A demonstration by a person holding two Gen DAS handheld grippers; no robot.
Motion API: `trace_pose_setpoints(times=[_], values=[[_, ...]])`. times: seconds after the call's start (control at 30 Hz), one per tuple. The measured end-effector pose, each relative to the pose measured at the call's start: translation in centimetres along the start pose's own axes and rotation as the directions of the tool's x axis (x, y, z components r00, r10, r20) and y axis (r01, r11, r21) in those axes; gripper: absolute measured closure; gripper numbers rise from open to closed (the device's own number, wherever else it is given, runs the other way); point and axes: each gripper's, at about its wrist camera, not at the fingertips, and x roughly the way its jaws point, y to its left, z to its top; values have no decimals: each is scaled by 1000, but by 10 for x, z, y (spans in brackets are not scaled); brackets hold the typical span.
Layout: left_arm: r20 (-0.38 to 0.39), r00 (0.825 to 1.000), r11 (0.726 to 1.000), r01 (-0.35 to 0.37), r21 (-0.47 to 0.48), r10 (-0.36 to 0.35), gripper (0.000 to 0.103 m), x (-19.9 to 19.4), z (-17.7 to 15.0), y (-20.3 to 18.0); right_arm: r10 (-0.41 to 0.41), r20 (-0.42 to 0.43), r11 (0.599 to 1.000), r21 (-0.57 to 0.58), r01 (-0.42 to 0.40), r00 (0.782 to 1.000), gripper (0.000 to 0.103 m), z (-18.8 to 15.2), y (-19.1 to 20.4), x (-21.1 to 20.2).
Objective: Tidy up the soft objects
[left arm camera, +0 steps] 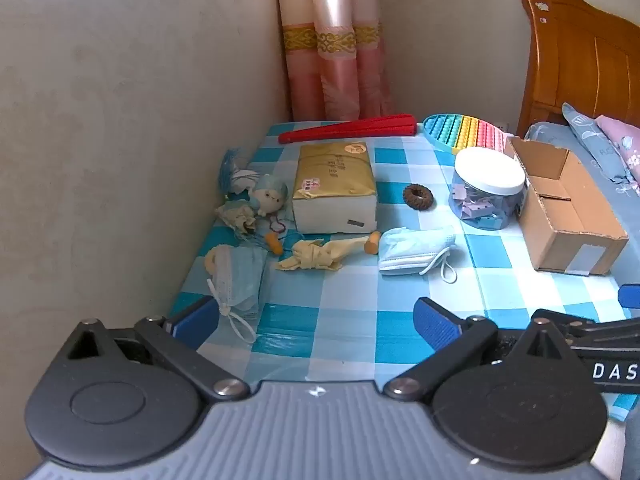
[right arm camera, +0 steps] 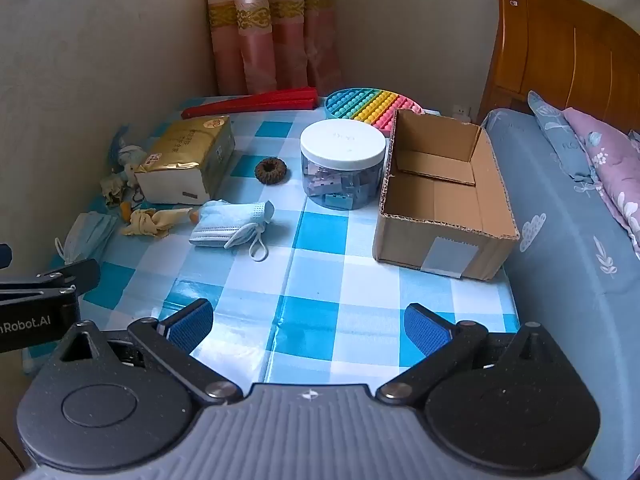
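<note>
Cardboard is the landmark: the open box (right arm camera: 440, 196) is seen empty, nothing sorted yet. Both the left gripper (left arm camera: 316, 320) and right gripper (right arm camera: 308, 320) are held above the checked tablecloth (right arm camera: 320, 280), jaws wide apart, nothing gripped. A folded blue mask (right arm camera: 232, 224) is spotted well left of the box, yellow cloth (right arm camera: 154, 220) beyond it. A first pick is judged next. Beside the box, a lidded jar (right arm camera: 342, 168) is seen holding small blocks.

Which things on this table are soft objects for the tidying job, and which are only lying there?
For the job:
- folded face mask
- second face mask
- yellow cloth
- small plush doll
- hair scrunchie
- tissue pack
- cardboard box, empty, probably the container

Just lying about:
- lidded jar
- red fan
- rainbow pop toy
</note>
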Motion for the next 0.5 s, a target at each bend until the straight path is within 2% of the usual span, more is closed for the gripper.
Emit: trace_pose_setpoints(times=[0.5], values=[[3, 1000, 1000, -14, 7, 14, 1, 0, 1, -1, 13, 12, 1000, -8, -13, 1000, 0, 2, 2, -2]])
